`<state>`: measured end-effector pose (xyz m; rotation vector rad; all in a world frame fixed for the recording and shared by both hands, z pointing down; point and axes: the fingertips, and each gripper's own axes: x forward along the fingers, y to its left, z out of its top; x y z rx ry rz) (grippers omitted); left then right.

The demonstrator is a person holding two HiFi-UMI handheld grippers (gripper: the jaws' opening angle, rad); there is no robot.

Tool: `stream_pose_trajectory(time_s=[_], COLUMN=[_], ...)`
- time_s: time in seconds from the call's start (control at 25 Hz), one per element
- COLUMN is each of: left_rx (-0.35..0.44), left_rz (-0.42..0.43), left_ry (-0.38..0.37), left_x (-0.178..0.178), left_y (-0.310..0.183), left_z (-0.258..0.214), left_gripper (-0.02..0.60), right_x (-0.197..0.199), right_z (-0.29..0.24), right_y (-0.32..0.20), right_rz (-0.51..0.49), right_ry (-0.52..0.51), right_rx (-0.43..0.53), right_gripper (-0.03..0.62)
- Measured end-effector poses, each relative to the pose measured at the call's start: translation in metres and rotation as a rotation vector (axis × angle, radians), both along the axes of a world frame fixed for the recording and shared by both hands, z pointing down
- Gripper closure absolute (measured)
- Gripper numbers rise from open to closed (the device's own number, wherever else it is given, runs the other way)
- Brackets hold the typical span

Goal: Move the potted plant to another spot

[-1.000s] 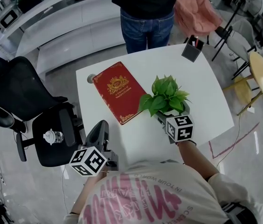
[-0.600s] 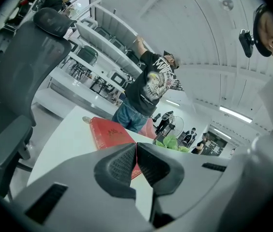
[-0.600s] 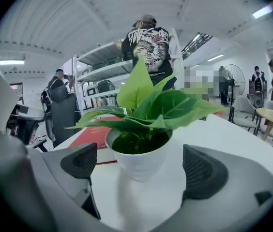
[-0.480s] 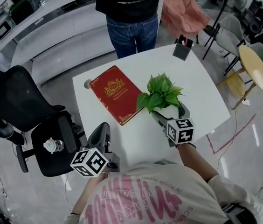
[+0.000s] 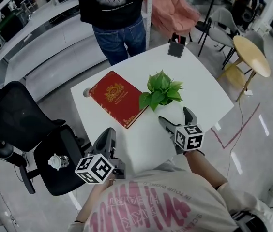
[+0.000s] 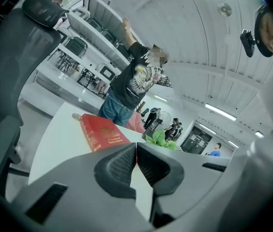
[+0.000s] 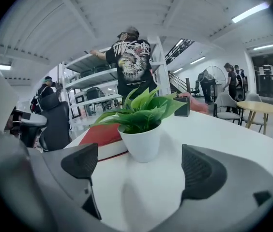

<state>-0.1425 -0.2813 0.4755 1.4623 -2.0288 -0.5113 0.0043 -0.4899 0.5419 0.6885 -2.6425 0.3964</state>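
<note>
Potted plant (image 5: 161, 87) sits just beyond right gripper (image 5: 174, 115), jaws apart, apparently untouched.

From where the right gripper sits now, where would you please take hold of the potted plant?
I'd take the white pot by its round side wall, below the leaves, right gripper coming level from the near side: leaves overhang the top, and the pot stands upright ahead of its open jaws.

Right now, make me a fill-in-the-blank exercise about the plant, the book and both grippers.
1. The right gripper has its jaws ____, and the potted plant stands ahead of them, untouched.
2. The left gripper has its jaws ____ on nothing.
3. The book beside the potted plant on the table is ____ in colour.
Missing words: open; shut; red.
</note>
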Motion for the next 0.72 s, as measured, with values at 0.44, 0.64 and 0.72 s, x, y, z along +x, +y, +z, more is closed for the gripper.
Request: stream_pose_trajectory(time_s=[0.44, 0.64, 0.72], left_rx=[0.02, 0.024, 0.025], left_rz=[0.178, 0.248, 0.269], left_ry=[0.001, 0.003, 0.007], left_x=[0.013, 0.02, 0.023], left_y=[0.003, 0.002, 0.001], left_z=[0.003, 0.004, 0.004], left_gripper=[0.557, 0.557, 0.557], right_x=[0.037, 0.055, 0.059], right_z=[-0.002, -0.008, -0.009], right_y=[0.045, 0.062, 0.067], right_rz=[0.136, 0.242, 0.269], right_ry=[-0.026, -0.076, -0.101], right_rx=[-0.009, -0.035, -0.064], right_gripper=[0.111, 0.249, 0.275])
